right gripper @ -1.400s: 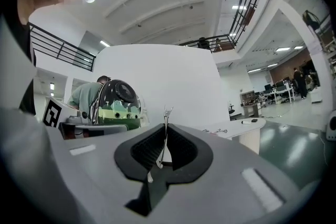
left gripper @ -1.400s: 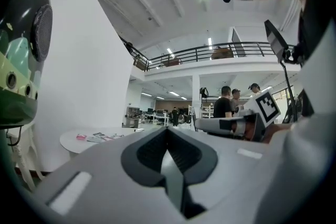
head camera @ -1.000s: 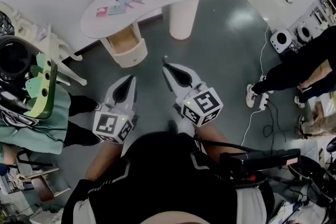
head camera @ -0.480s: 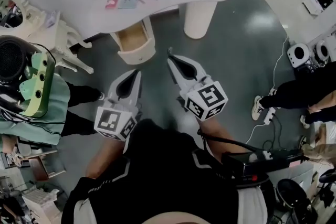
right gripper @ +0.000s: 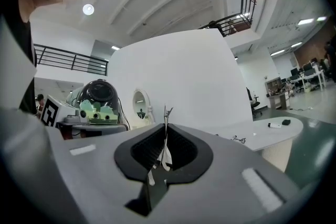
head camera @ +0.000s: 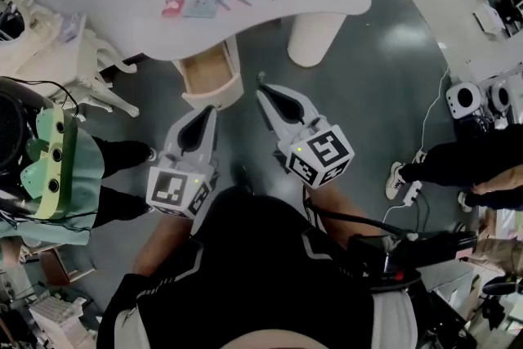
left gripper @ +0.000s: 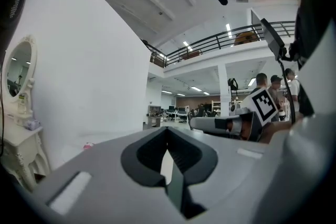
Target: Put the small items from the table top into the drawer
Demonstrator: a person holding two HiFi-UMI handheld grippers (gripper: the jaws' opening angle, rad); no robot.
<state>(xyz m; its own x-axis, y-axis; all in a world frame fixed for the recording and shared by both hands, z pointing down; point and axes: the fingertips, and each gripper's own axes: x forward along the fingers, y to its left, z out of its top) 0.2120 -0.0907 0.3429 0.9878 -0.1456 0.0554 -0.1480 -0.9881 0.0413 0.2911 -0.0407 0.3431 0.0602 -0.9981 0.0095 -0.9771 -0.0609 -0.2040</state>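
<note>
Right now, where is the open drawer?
In the head view, the open drawer sits under the white table's near edge, ahead of the left tongs.

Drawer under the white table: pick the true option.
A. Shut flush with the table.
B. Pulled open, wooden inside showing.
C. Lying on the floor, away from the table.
B: in the head view the drawer stands pulled out from under the table, with its wooden inside in plain sight.
</note>
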